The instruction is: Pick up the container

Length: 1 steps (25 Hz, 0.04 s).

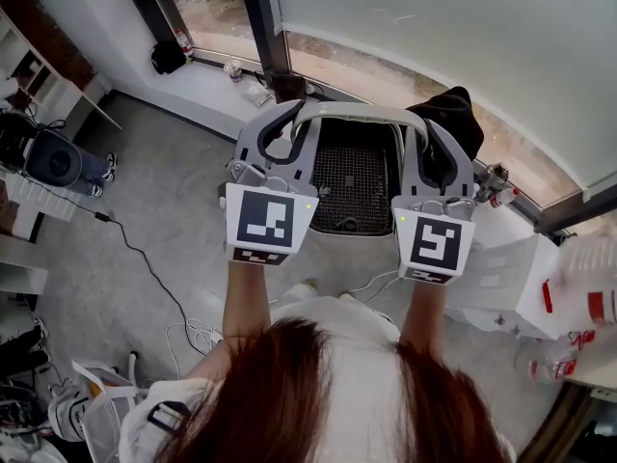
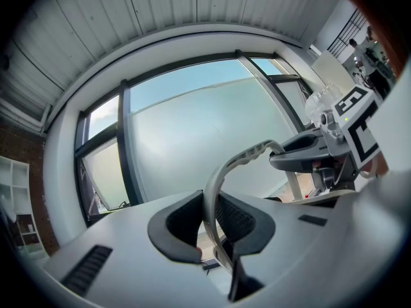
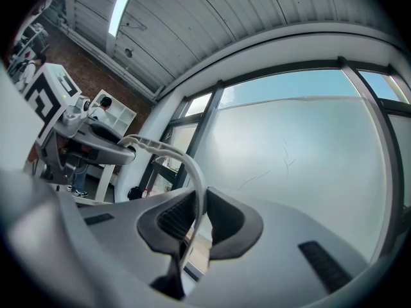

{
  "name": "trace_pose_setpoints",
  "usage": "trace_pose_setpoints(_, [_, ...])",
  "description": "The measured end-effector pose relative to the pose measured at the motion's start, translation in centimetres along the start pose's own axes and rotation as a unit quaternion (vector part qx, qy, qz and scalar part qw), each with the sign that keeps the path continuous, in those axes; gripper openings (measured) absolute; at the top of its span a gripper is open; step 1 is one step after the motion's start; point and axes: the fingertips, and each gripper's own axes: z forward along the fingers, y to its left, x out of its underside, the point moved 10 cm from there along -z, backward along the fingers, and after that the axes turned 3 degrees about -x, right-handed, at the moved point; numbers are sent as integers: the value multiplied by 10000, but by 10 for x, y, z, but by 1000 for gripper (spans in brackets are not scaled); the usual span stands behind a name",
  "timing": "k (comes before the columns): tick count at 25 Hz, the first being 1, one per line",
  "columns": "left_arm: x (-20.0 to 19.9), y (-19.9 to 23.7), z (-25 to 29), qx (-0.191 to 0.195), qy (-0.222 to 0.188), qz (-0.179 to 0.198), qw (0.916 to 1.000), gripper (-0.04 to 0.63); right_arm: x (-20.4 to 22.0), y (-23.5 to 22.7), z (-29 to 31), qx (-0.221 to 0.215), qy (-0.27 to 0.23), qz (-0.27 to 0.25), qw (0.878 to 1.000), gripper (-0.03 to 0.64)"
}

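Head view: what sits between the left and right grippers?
Head view: white handle of the container spans left gripper to right gripper, both shut on it.

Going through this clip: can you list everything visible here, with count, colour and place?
container: one, black mesh with a pale arched handle, held up in front of the window
bag: one, black, on the window sill at far left
cable: one, black, across the grey floor at left
bottles: clear with red caps, on the sill at right; count unclear
table: one, white, at right
left hand-held gripper: one, grey, closed on the left end of the handle
right hand-held gripper: one, grey, closed on the right end of the handle
forearms: two, below the hand-held grippers
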Motion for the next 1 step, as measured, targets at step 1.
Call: trace_pose_setpoints(1, [1,2,0,-1,-4,-2,10000,66,-1,2,1,-1,-5,4,10000,61])
